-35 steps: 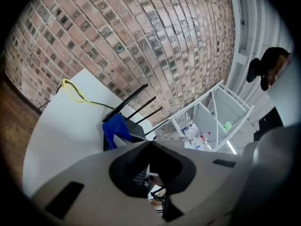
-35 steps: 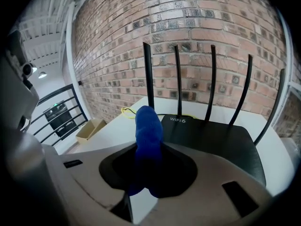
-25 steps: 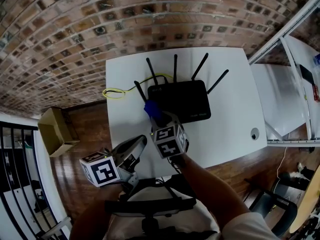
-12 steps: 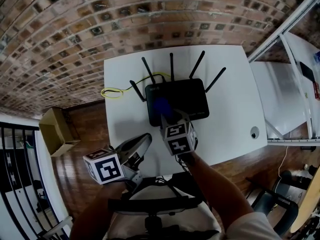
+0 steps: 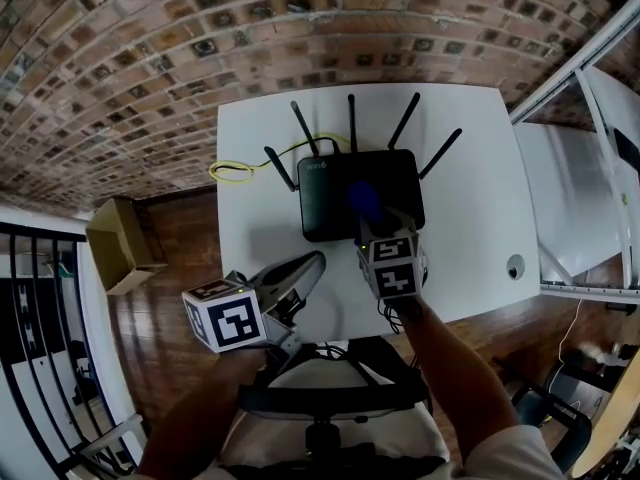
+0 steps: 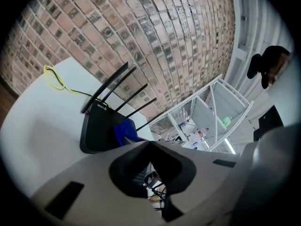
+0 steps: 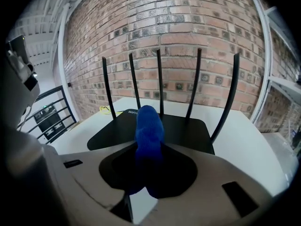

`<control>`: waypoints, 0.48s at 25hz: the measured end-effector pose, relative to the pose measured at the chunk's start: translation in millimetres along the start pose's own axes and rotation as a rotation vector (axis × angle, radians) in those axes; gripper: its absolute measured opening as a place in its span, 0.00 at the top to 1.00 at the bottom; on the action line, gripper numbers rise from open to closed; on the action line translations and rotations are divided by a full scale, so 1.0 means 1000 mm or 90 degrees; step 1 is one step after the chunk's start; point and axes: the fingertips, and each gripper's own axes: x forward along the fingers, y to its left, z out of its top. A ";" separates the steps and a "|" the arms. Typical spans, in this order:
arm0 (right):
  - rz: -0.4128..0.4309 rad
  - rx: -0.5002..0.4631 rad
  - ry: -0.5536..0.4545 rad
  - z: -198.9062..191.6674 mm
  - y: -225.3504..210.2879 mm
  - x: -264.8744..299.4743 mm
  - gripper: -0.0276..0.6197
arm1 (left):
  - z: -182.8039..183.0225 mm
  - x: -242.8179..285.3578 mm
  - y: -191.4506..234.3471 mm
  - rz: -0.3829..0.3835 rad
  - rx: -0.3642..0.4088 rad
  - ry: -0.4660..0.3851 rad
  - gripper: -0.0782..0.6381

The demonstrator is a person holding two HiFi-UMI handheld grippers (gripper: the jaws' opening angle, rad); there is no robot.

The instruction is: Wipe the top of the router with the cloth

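Head view: my right hand-held gripper (image 5: pixel 368 218) is over the router (image 5: pixel 335 203) with the blue cloth (image 5: pixel 362 202) pressed on the black top, slightly toward 3 o'clock of its centre. One second ago the cloth was at the router's 8 o'clock corner, and half a second ago it was left of centre. I read that as one stroke travelling left to right, with the 3 o'clock strip and the far edge by the antennas likely not yet wiped. My left hand-held gripper (image 5: pixel 305 268) hangs over the white worktop (image 5: pixel 460 168) at 7 o'clock of the router, clear of it, much as before. Left gripper view: the jaws meet with nothing between them. The router (image 6: pixel 101 126) lies ahead at 10 o'clock, with the cloth (image 6: pixel 124 130) on its top. Right gripper view: the jaws are clamped on the cloth (image 7: pixel 149 126), which bulges out ahead of them against the router's top (image 7: pixel 188 131). Five antennas stand along the far edge at 12 o'clock.
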 end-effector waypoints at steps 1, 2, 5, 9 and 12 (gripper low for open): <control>-0.003 -0.001 0.001 -0.001 -0.005 -0.002 0.78 | 0.000 0.003 -0.002 -0.001 0.002 0.000 0.87; -0.005 -0.002 0.004 -0.003 -0.011 -0.003 0.78 | -0.001 0.006 -0.004 -0.001 0.002 0.001 0.87; -0.011 0.000 0.011 -0.007 -0.027 -0.009 0.78 | -0.006 0.015 -0.007 0.001 0.002 0.004 0.87; -0.020 0.012 0.006 -0.010 -0.049 -0.015 0.78 | -0.011 0.028 -0.014 0.001 -0.002 0.004 0.87; -0.021 0.012 0.004 -0.013 -0.063 -0.019 0.78 | -0.014 0.038 -0.019 -0.004 -0.008 0.002 0.87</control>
